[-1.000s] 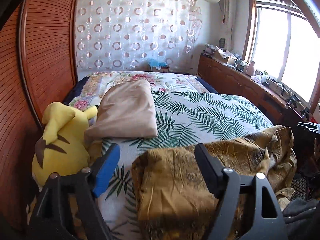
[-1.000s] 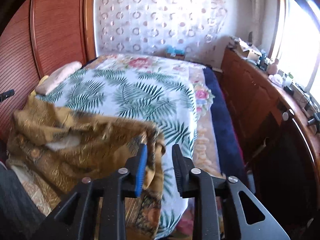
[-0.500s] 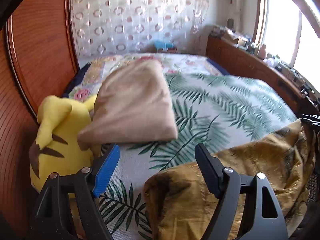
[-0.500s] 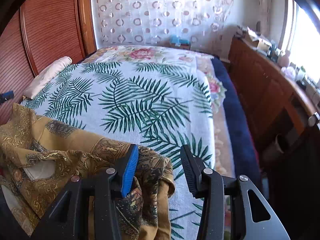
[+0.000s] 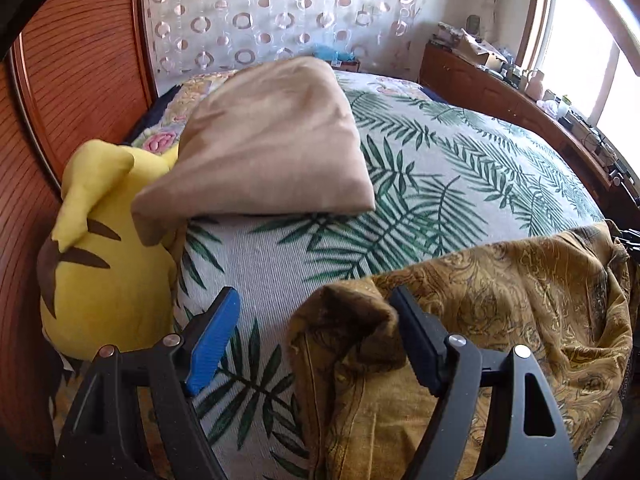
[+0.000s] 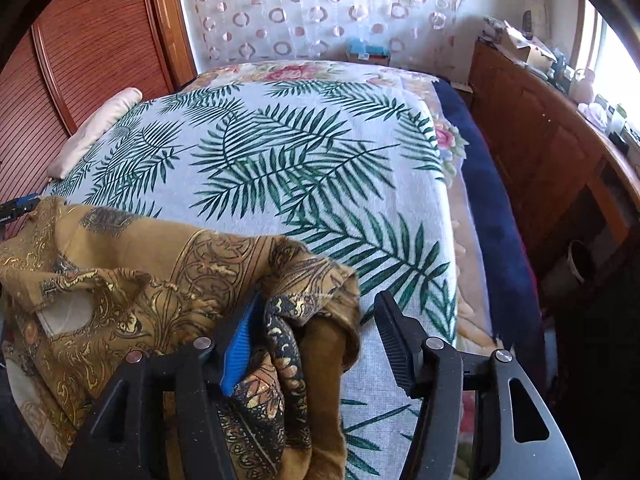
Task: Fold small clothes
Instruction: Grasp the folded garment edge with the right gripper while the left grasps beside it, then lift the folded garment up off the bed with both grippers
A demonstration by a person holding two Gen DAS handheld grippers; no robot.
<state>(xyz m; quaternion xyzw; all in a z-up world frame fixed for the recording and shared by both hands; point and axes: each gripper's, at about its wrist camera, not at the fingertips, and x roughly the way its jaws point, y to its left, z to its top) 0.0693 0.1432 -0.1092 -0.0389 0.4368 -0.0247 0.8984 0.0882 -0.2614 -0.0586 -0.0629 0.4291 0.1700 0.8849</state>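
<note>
Lying crosswise — gold garment (image 5: 500, 300) on bedspread (image 5: 460, 184)

Both wrist cameras sit low at the bed's near edge, facing the curtained wall (image 5: 280, 12). The 2 views share the palm-leaf bedspread (image 5: 460, 184) (image 6: 280, 152) and gold patterned garment (image 5: 520, 300) (image 6: 120, 272), seen close.

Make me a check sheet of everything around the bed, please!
Surface: bed cover with green palm leaves, mostly bare.
Job's things: gold patterned garment bunched at the near edge.
Clutter: yellow plush toy under a tan pillow.
Grippers: left gripper open, garment corner between its jaws; right gripper open, cloth against its blue finger.
Cables: some on the window ledge, too small to trace.
Surroundings: wooden cabinet, circle-print curtain.
</note>
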